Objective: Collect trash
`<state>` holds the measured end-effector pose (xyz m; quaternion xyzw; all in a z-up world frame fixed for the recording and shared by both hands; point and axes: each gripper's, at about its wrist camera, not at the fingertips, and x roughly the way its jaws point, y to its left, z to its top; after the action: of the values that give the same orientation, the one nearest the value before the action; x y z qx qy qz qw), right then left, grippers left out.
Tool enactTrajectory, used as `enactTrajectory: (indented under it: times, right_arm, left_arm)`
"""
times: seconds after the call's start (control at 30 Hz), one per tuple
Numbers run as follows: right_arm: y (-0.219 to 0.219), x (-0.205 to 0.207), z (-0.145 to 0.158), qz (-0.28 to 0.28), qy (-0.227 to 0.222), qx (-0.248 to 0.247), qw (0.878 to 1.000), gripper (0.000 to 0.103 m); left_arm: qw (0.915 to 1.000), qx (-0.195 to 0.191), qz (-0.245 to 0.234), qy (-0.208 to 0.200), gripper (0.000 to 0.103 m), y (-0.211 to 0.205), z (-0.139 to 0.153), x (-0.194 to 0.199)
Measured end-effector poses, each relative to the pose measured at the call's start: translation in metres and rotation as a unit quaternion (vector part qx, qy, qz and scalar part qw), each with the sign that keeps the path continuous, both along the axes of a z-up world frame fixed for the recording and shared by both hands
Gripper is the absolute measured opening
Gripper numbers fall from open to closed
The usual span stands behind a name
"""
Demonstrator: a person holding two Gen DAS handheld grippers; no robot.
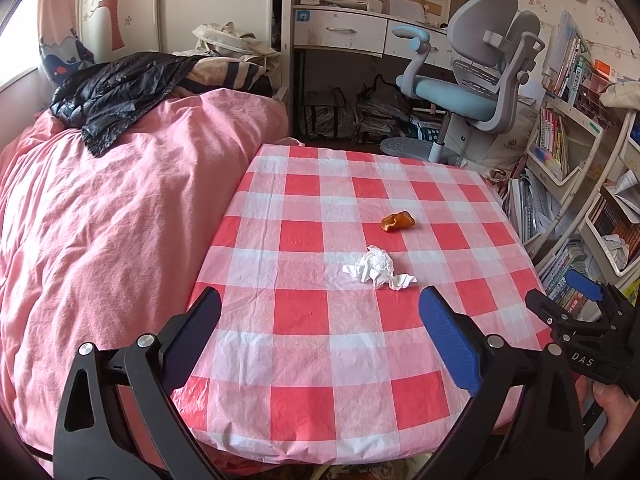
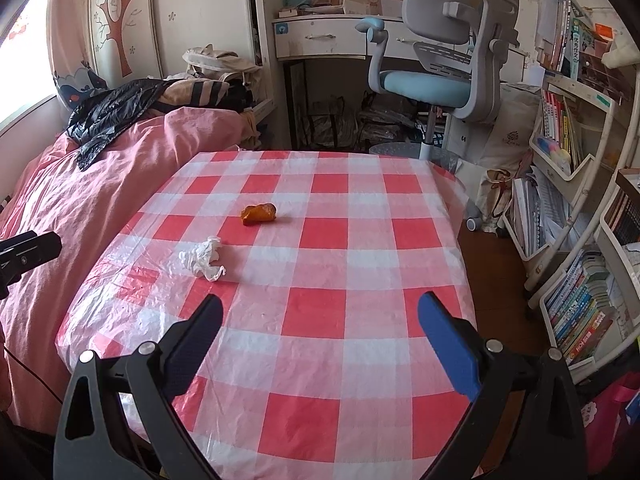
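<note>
Tissue (image 1: 378, 268), white and crumpled, lies on my checked tablecloth (image 1: 320, 400), and I place everything else from it. The orange scrap (image 1: 398, 221) sits just beyond the tissue, apart from it. Bare cloth runs from the tissue to the near edge. The pink quilt (image 1: 120, 208) presses against the cloth's edge left of the tissue; the far edge gives onto the grey-blue chair (image 1: 468, 92).

My left tongs (image 1: 320, 340) hover over the near cloth, spread wide and empty, short of the tissue. My right tongs (image 2: 320, 344) likewise gape, holding nothing, with the tissue ahead and left.

Only the right view shows brown floor (image 2: 492, 264) and bookshelves (image 2: 580, 300) past the right edge. Only the left view shows my right hand (image 1: 612, 416).
</note>
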<state>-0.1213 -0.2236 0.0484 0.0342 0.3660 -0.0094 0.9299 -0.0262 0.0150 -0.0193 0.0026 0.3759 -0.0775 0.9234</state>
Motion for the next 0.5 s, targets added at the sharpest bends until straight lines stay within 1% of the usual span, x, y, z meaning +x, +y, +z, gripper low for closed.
enactTrajectory:
  times: [0.3, 0.5]
  right_arm:
    - [0.005, 0.007, -0.003, 0.005, 0.009, -0.007, 1.0, 0.094]
    - [0.009, 0.015, -0.007, 0.011, 0.021, -0.01, 1.0, 0.094]
  left_arm:
    - [1.0, -0.004, 0.001, 0.0, 0.096, 0.001, 0.001, 0.003]
    - [0.9999, -0.014, 0.006, 0.001, 0.096, 0.005, 0.003, 0.011]
